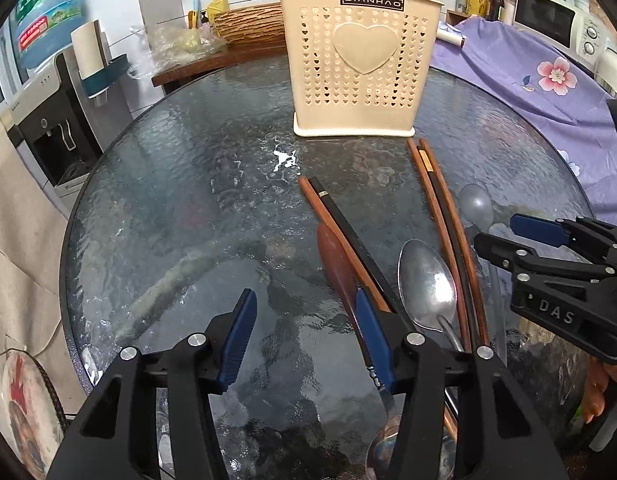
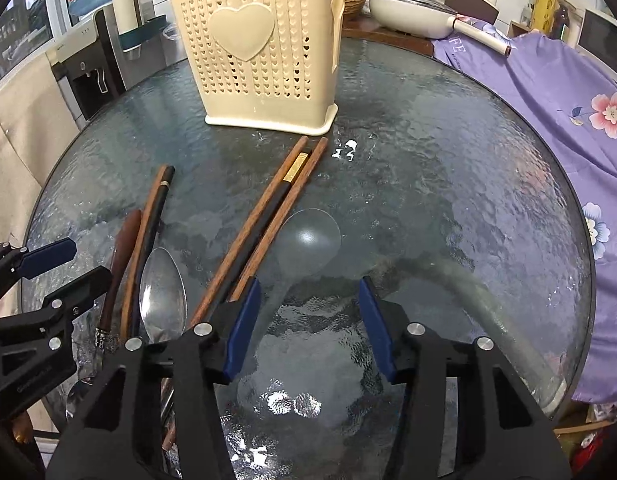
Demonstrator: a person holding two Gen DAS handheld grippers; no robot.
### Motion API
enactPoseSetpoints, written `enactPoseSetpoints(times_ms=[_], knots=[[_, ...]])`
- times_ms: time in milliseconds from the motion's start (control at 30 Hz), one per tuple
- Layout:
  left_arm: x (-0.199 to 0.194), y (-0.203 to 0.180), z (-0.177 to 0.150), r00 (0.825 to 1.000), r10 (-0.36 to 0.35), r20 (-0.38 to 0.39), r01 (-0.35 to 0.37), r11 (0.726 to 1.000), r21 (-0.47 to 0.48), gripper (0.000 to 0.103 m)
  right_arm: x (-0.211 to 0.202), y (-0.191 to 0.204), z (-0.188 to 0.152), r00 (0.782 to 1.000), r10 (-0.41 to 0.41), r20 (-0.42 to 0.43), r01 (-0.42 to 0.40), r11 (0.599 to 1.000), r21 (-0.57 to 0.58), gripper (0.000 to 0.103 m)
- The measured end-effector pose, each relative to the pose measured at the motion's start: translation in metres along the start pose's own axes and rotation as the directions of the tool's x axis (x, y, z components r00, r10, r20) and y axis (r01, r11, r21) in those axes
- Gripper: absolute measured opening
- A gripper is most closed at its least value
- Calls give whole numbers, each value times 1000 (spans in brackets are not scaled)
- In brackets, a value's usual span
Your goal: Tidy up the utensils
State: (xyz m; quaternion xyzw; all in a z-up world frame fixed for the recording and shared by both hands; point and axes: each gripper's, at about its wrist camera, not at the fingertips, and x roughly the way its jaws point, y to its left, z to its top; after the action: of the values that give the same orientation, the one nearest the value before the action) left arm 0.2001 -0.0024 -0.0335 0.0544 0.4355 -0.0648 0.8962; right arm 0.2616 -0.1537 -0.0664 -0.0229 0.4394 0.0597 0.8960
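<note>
Left gripper point(image 1: 304, 324): my fingers are spread wide over the glass surface point(image 1: 168, 200), holding nothing.
Right gripper point(image 2: 310, 312): my fingers are apart too, empty.
Holder point(image 1: 358, 60): one cream basket, upright at the far side.
Chopsticks: I count five; a group of three point(image 2: 268, 208) pointing at the holder, a pair point(image 1: 340, 232) just left of them.
Spoons: one metal spoon point(image 1: 426, 284) between the groups, one clear plastic spoon point(image 2: 308, 236) right of the three.

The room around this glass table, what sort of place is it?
Most likely a home kitchen or dining corner: a white microwave, a water dispenser with a blue bottle, and a cream lidded pan stand around the round glass table.
</note>
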Motion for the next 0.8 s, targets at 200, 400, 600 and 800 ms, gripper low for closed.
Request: enactPoseSetpoints(times_ms=[200,400,600,800], knots=[[1,-5,-1,1000,-9,-13,9,1000,24,50,3,2,0,1000,-4,-5,4,1000,-1,50],[8,-9,0,999,-12,-32,13,1000,24,44,3,2,2,1000,-11,-6,11,1000,5,45],[14,-8,5,999,-13,-35,14,1000,8,42,6,4,8,1000,-14,-11,14,1000,9,45],[21,-5,15,999,-20,-39,20,1000,-10,40,12,7,16,1000,-18,-17,18,1000,20,45]])
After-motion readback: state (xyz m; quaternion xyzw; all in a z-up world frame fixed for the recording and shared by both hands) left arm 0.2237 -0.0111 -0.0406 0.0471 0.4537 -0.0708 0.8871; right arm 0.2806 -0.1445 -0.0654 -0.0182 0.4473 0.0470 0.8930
